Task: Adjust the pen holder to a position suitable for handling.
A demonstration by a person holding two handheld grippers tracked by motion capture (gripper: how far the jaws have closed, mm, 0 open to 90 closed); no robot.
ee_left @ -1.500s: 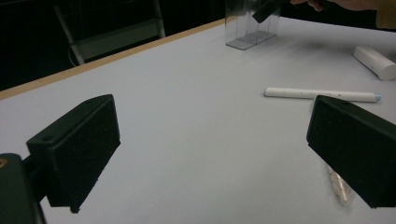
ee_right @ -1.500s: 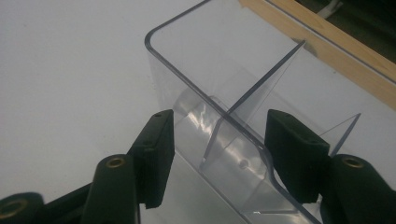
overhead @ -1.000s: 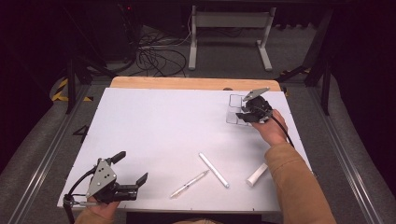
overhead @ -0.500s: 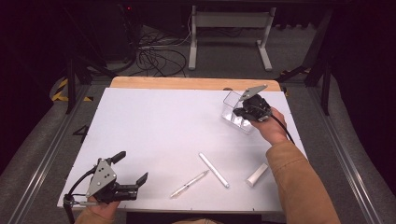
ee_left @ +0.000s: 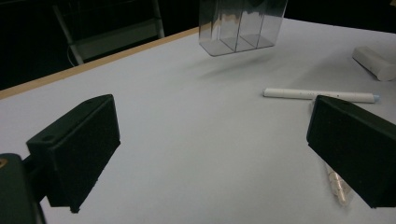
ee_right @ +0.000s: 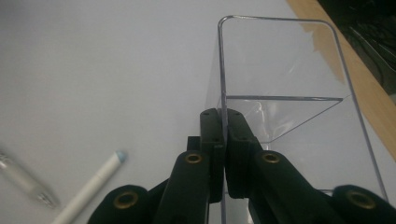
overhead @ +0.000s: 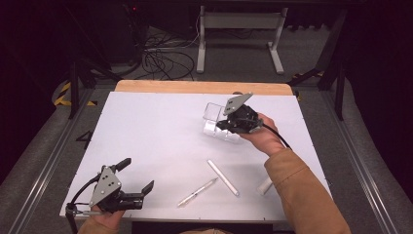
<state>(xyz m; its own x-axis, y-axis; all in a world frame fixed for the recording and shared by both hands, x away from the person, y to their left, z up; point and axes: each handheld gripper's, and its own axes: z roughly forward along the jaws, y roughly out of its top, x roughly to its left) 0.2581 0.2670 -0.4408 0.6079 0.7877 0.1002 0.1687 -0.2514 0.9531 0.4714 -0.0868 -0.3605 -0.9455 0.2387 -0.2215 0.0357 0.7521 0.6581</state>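
Fingers, right: the right gripper [overhead: 229,124] has its fingers [ee_right: 212,140] pinched tight on one thin wall of the clear organizer [overhead: 216,121], one finger on each side of that wall; they have just finished closing on it.
Fingers, left: the left gripper [overhead: 137,181] rests near the front left corner with its fingers [ee_left: 77,149] spread wide and nothing between them.
Tabletop: the white tabletop [overhead: 156,131] carries everything; the organizer sits toward its far right part, tilted, and in the left gripper view it appears lifted clear of the surface with its shadow beneath.
Step in hand: judged from the grip and tilt, the organizer is being carried inward, toward the pens.
Next move: it likely calls for setting the organizer down upright near the middle, open side up, with the thin wall kept from slipping between the fingers.
Organizer count: one, with three compartments seen in the left gripper view.
White marker [overhead: 223,177]: one, capped, lying near the front.
White stub [overhead: 264,186]: one, beside the person's right sleeve.
Clear pen [overhead: 197,192]: one, just left of the marker.
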